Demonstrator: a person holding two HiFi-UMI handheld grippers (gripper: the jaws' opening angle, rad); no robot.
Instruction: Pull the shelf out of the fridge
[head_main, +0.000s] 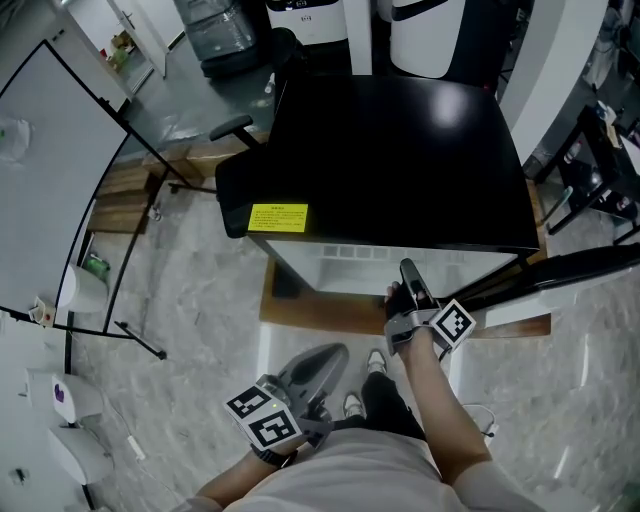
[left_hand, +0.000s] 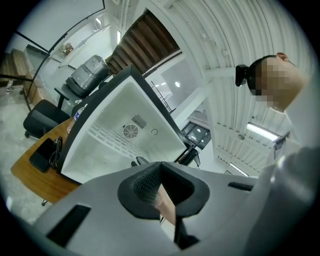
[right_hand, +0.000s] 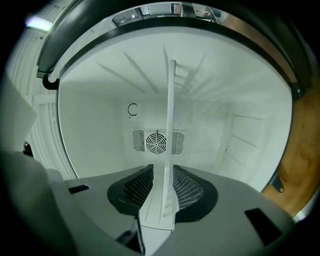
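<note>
right gripper (right_hand: 160, 196) bites the shelf (right_hand: 170, 125) | left gripper (left_hand: 161, 191) closed, empty | if I pull crooked, shelf may jam in the fridge (head_main: 400, 160)

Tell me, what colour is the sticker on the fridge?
Yellow sticker with dark print, on the black fridge top; the head view shows it best.

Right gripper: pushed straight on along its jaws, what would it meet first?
The right gripper is clamped on the shelf, so that; beyond, probably the fridge's back wall by the fan vent.
</note>
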